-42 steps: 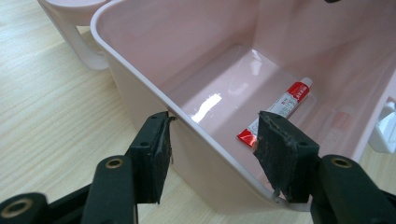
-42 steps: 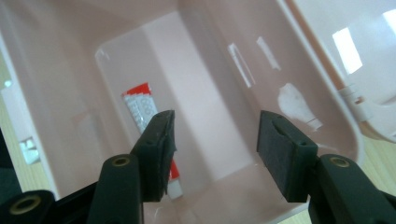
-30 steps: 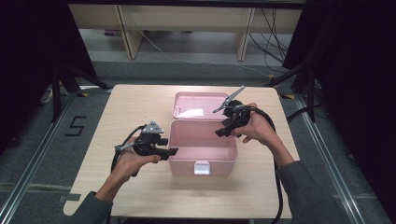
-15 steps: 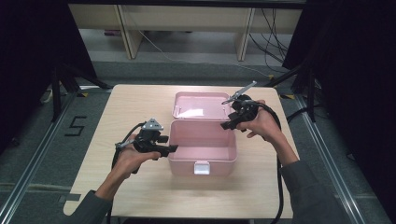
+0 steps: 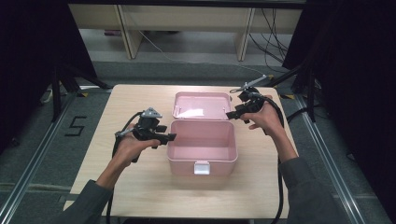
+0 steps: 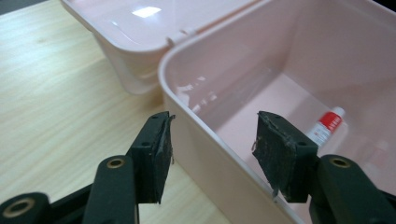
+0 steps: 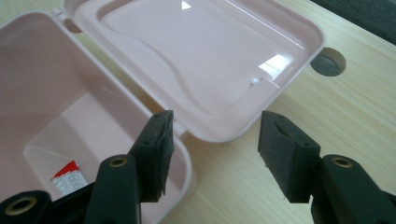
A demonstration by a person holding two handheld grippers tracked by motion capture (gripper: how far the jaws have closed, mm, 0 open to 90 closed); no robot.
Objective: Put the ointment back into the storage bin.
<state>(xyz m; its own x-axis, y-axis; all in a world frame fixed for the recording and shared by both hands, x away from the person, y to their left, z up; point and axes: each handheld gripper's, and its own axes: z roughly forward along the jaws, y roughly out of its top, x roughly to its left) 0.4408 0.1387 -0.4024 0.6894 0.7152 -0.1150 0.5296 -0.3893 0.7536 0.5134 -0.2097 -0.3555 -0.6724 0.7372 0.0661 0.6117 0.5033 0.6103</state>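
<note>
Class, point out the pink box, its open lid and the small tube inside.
pink box (image 5: pixel 201 156), high view, front wall.
open lid (image 7: pixel 205 60), right gripper view, inner face.
small tube (image 6: pixel 327 125), left gripper view, red-and-white body.

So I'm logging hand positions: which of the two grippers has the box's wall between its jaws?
The left gripper: its open jaws straddle the pink box wall. The right gripper hovers open by the lid's corner.

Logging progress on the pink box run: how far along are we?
Done: the pink box stands with its lid folded flat behind it, a small red-and-white tube inside. In hand: nothing; left gripper open astride the box's left wall, right gripper open over the lid's corner. Left: probably closing the lid.
</note>
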